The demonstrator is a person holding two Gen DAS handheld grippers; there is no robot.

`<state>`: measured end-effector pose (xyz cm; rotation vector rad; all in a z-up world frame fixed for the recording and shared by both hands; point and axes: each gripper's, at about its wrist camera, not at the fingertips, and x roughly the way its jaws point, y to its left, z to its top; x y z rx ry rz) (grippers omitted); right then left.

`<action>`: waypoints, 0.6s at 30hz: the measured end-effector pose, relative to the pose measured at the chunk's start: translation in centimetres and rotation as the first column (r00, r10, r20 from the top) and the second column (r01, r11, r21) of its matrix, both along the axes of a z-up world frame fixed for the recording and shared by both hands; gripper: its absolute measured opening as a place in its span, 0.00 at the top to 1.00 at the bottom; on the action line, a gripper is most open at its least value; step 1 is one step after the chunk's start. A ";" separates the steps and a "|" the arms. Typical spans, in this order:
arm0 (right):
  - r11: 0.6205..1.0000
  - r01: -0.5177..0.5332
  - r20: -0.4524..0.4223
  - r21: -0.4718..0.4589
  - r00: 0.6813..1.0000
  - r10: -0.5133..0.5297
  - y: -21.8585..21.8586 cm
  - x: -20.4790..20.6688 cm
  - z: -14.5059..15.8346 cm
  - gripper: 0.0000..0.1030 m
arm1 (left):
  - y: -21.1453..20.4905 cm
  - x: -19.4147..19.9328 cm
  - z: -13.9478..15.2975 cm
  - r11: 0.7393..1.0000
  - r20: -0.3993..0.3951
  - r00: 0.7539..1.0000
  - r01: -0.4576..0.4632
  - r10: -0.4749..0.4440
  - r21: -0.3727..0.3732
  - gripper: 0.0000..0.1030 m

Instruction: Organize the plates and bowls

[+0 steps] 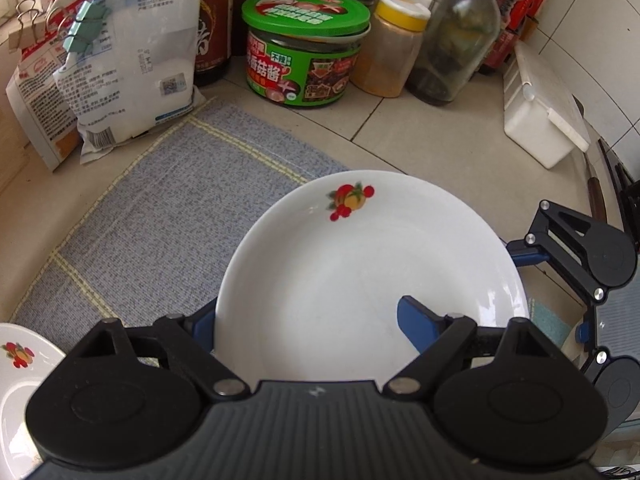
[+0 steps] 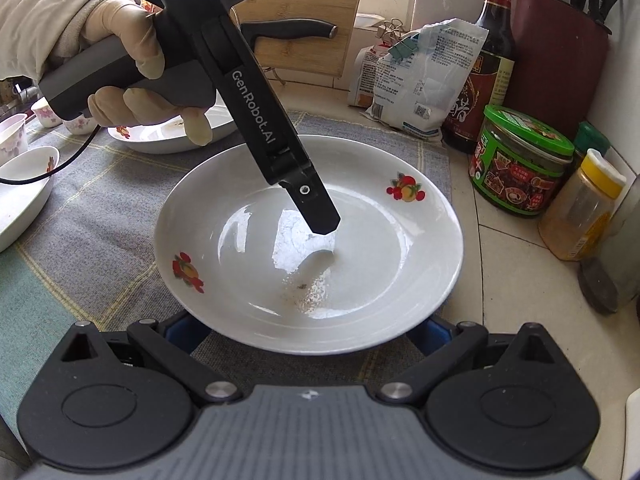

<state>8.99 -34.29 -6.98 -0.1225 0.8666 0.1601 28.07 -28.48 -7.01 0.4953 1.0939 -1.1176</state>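
Left gripper (image 1: 306, 330) clamped the plate's (image 1: 360, 264) rim at 6 o'clock, above the mat (image 1: 160, 208). Right gripper (image 2: 304, 330) fingers were apart under its edge; a thin rim hold could let it tip.

The plate (image 2: 308, 240) lies on the mat (image 2: 100, 240); jars (image 2: 524, 160) stand to its right, bowls (image 2: 24, 196) to its far left.

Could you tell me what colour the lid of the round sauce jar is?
Green lid, clearest in the left wrist view.
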 end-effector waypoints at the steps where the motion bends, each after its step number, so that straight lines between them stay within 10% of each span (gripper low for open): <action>1: 1.000 0.001 -0.002 -0.001 1.000 -0.001 0.0 0.0 0.0 0.00 | -0.1 0.0 0.0 1.000 0.002 1.000 0.004 -0.004 0.000 0.14; 18: 1.000 0.017 0.004 -0.003 1.000 -0.017 -0.1 -0.3 -0.1 0.00 | -0.5 -0.1 0.0 1.000 0.029 1.000 0.008 -0.008 0.006 0.12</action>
